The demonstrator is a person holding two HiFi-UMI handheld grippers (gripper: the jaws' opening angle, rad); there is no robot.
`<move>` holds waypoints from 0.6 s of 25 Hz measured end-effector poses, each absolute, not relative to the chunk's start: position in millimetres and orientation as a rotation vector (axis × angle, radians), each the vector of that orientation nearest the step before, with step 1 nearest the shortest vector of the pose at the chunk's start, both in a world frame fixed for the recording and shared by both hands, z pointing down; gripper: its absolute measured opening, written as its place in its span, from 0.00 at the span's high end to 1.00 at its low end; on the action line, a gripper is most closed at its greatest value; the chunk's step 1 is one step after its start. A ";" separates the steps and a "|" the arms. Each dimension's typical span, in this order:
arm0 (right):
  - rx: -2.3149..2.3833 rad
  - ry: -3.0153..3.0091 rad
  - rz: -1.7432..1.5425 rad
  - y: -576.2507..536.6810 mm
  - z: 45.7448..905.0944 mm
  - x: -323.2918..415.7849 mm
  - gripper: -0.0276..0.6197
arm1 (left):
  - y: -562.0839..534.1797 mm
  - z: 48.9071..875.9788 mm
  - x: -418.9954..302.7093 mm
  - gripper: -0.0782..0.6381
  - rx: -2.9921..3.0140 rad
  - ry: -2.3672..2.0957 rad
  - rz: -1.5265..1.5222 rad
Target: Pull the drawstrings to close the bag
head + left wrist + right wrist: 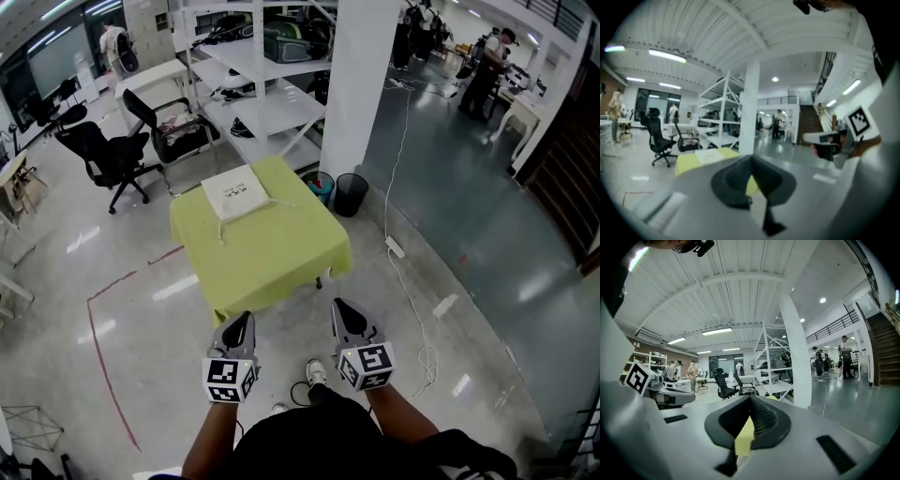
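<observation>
The white bag [236,195] lies flat on the yellow-green table [272,258], near the 11 o'clock corner of the top. Its thin drawstrings [221,231] trail loose on the cloth, one toward 6 o'clock and one toward 3 o'clock. The rest of the table top is bare. My left claw [246,319] and my right claw [339,307] hang side by side at the table's 6 o'clock edge, well apart from the bag. Both claws are squeezed tight and hold nothing. The table stands on a shiny grey floor [487,244]. A black chair [103,155] is at 10 o'clock, white shelves [262,94] at 12 o'clock, and a black bin [352,194] by a white pillar [361,75] at 1 o'clock. A white cable [405,272] runs along the floor at 3 o'clock. A red line [98,347] marks the floor at 8 o'clock.
</observation>
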State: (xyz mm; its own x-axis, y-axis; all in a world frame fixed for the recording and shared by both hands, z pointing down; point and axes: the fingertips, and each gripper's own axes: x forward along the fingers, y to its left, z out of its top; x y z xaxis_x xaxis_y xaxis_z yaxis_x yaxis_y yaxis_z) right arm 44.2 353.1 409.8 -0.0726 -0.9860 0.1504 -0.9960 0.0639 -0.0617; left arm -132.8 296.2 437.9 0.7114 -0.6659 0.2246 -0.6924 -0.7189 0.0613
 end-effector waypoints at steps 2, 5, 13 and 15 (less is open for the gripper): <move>2.071 -2.269 0.239 334.2 412.7 56.7 0.95 | 282.7 439.1 -123.3 0.89 2.765 -1.135 0.309; 2.029 -2.294 0.261 308.3 423.5 76.0 0.95 | 262.7 446.4 -110.2 0.89 2.733 -1.186 0.366; 1.908 -2.351 0.217 249.2 431.2 129.9 0.95 | 219.7 457.9 -79.4 0.89 2.625 -1.335 0.434; 1.882 -2.367 0.210 240.8 432.3 137.2 0.95 | 213.4 457.2 -74.1 0.89 2.611 -1.363 0.443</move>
State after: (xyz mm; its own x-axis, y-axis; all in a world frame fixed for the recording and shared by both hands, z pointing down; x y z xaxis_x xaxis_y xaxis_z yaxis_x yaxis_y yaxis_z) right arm 137.2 240.8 432.3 -0.2250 -0.9591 0.1716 -0.9744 0.2215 -0.0395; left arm -74.1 213.4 457.2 0.5402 -0.7729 0.3329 -0.8210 -0.5708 0.0070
